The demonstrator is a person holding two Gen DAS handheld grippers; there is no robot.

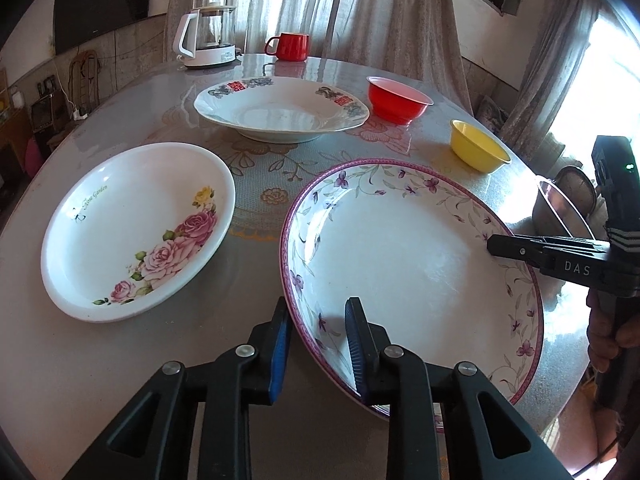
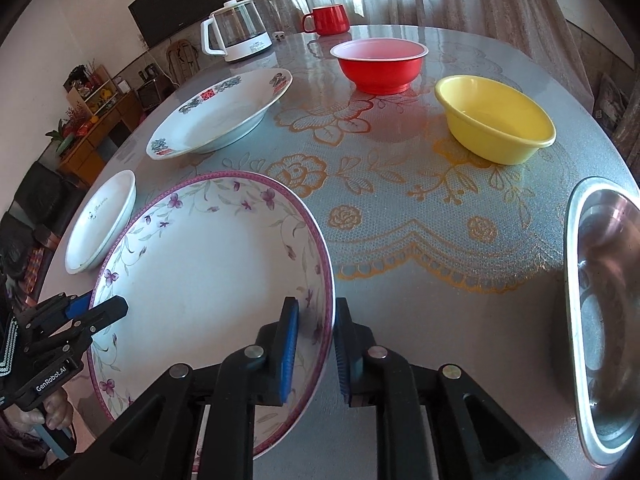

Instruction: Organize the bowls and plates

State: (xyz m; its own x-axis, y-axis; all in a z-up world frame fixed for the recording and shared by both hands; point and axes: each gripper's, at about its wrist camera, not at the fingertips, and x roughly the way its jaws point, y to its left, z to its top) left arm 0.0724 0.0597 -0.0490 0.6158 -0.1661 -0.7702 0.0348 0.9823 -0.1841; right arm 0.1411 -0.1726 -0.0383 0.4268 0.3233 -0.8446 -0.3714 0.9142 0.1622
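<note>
- The purple-rimmed floral plate (image 1: 416, 264) sits at the near edge of the table (image 1: 256, 208), its rim held on two opposite sides.
- The left gripper (image 1: 318, 344) straddles the plate's near-left rim, one blue pad outside and one inside, pinching it.
- The right gripper (image 2: 316, 344) clamps the opposite rim likewise, pads on either face.
- The rose plate (image 1: 140, 228) lies just left of the held plate, apart from it.
- The red-character plate (image 1: 280, 108) lies farther back.
- The red bowl (image 2: 380, 64), yellow bowl (image 2: 496, 116) and steel bowl (image 2: 604, 312) stand to the right, well separated.
</note>
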